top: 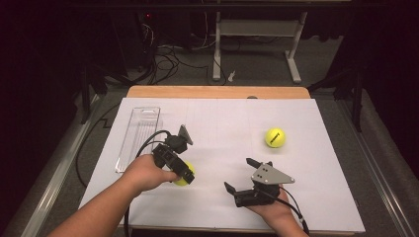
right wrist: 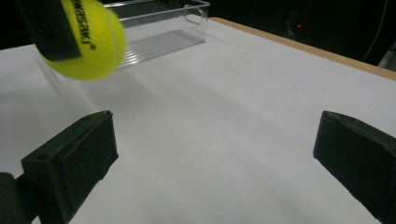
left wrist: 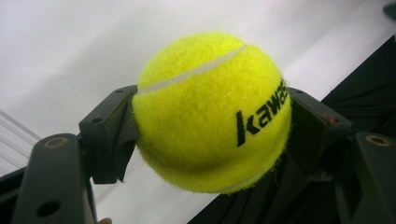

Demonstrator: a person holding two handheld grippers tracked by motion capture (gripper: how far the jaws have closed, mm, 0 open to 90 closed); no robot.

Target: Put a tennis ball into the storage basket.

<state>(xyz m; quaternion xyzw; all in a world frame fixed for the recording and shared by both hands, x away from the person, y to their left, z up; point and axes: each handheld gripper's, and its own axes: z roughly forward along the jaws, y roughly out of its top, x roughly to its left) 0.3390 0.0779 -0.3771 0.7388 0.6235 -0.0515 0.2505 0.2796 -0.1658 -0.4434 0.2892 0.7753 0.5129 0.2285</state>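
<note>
Two tennis balls are in play, and the nearer one (left wrist: 212,112) is clamped between the jaws of the left gripper (top: 182,173), squeezed across its middle so the fuzz bulges a little past each black pad. In the left gripper view the ball sits well forward in the jaws with its white seam on top and the black lettering facing the camera — a grip across the widest part, which is probably what keeps a round thing from squirting out. The high view puts this gripper low over the white table cover (top: 222,123), at the near left, with the person's left hand (top: 146,173) wrapped around it.

Just to the right, the right gripper (top: 238,174) rests near the front edge with its jaws spread wide and nothing between them; its own view shows bare white surface in the gap, and the held ball up at the left. It looks parked, ready for its turn.

Farther back on the left lies a clear plastic tray (top: 141,136), long and empty — judging by its place beside the working hand, the likely destination. Well apart at the right rear sits the second ball (top: 275,138), loose on the cover.
</note>
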